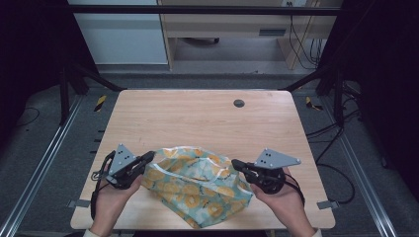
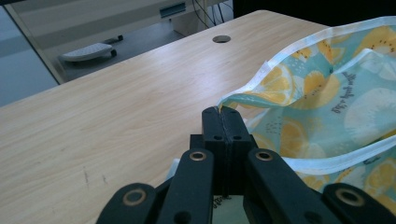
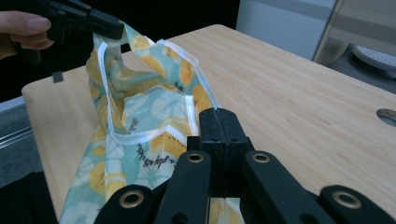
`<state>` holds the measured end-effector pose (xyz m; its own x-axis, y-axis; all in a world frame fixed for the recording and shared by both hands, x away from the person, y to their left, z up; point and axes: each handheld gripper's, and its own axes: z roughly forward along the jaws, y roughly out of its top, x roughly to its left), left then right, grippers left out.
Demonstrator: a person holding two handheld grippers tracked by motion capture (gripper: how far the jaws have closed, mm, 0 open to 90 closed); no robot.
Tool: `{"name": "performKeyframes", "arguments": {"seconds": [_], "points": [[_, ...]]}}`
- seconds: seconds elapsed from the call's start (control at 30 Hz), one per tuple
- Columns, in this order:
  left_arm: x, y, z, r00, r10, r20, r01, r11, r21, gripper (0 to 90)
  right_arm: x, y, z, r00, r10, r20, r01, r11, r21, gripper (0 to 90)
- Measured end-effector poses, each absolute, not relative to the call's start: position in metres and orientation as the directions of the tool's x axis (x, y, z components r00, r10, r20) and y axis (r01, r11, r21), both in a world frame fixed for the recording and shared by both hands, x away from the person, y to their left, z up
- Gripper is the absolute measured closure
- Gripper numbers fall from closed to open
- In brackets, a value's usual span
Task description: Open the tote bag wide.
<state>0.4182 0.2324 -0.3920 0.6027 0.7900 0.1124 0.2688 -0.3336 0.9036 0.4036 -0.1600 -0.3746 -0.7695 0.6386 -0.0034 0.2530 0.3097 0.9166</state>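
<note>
Left tongs (image 1: 148, 158), jaws closed on the white-trimmed edge of the lemon-print cloth bag (image 1: 197, 185) at its left side. The bag lies on the near part of the wooden desk (image 1: 197, 118), between the two hands, its mouth held apart and lifted. Right tongs (image 1: 238, 164), jaws likewise closed, pinching the bag's trimmed edge at its right side.

Even, soft light (dark surroundings)
</note>
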Motion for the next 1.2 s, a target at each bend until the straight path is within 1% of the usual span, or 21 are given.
{"name": "performKeyframes", "arguments": {"seconds": [0.13, 0.2, 0.37, 0.53, 0.67, 0.87, 1.07, 1.2], "points": [[0.406, 0.236, -0.401, 0.615, 0.781, 0.105, 0.261, -0.327, 0.908, 90.0, 0.396, -0.162, -0.379, -0.778, 0.628, -0.001, 0.252, 0.313, 0.916, 90.0], [0.398, 0.239, -0.410, 0.631, 0.768, 0.111, 0.259, -0.343, 0.903, 90.0, 0.391, -0.164, -0.384, -0.784, 0.621, 0.008, 0.258, 0.314, 0.914, 90.0], [0.391, 0.243, -0.420, 0.649, 0.753, 0.108, 0.271, -0.362, 0.892, 90.0, 0.384, -0.165, -0.396, -0.795, 0.607, 0.019, 0.270, 0.325, 0.907, 90.0], [0.389, 0.243, -0.429, 0.675, 0.731, 0.095, 0.285, -0.377, 0.881, 90.0, 0.379, -0.165, -0.417, -0.806, 0.590, 0.050, 0.301, 0.336, 0.892, 90.0], [0.390, 0.237, -0.441, 0.709, 0.695, 0.120, 0.296, -0.448, 0.844, 90.0, 0.379, -0.166, -0.427, -0.812, 0.581, 0.062, 0.317, 0.349, 0.882, 90.0], [0.394, 0.234, -0.448, 0.722, 0.684, 0.108, 0.322, -0.470, 0.822, 90.0, 0.380, -0.168, -0.439, -0.815, 0.576, 0.071, 0.335, 0.367, 0.868, 90.0], [0.399, 0.227, -0.457, 0.740, 0.658, 0.139, 0.328, -0.534, 0.779, 90.0, 0.383, -0.169, -0.450, -0.810, 0.582, 0.074, 0.358, 0.390, 0.849, 90.0], [0.402, 0.222, -0.461, 0.745, 0.640, 0.187, 0.320, -0.589, 0.742, 90.0, 0.383, -0.168, -0.455, -0.818, 0.573, 0.060, 0.359, 0.424, 0.832, 90.0]]}}
